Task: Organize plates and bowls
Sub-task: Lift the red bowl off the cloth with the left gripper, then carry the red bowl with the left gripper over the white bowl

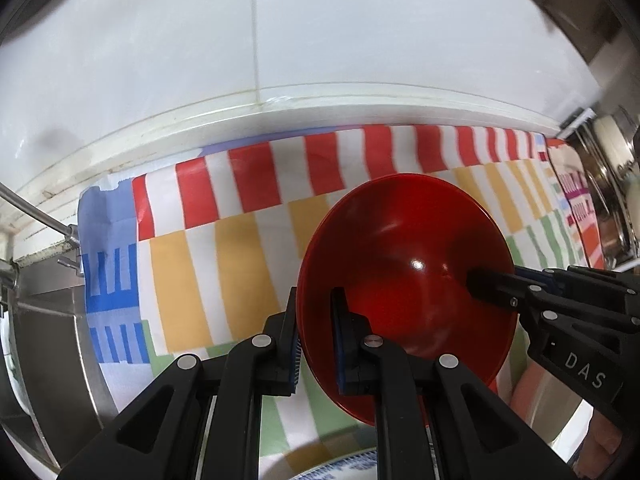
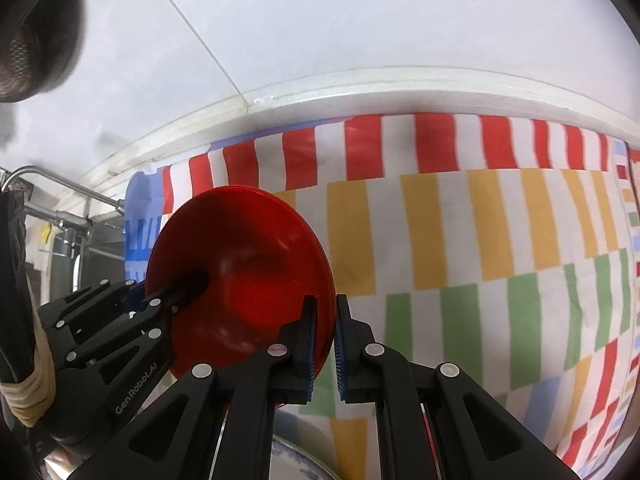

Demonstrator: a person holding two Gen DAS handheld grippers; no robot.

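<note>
Before a white tiled wall (image 1: 320, 40) and striped cloth (image 1: 240, 248), the red bowl (image 1: 404, 280) hung tilted at lower centre, its rim clamped by both the left gripper (image 1: 314, 336) and right gripper (image 2: 324, 344).

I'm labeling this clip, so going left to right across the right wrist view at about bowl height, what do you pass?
Metal faucet → left claw → red bowl → right claw → striped cloth.
</note>
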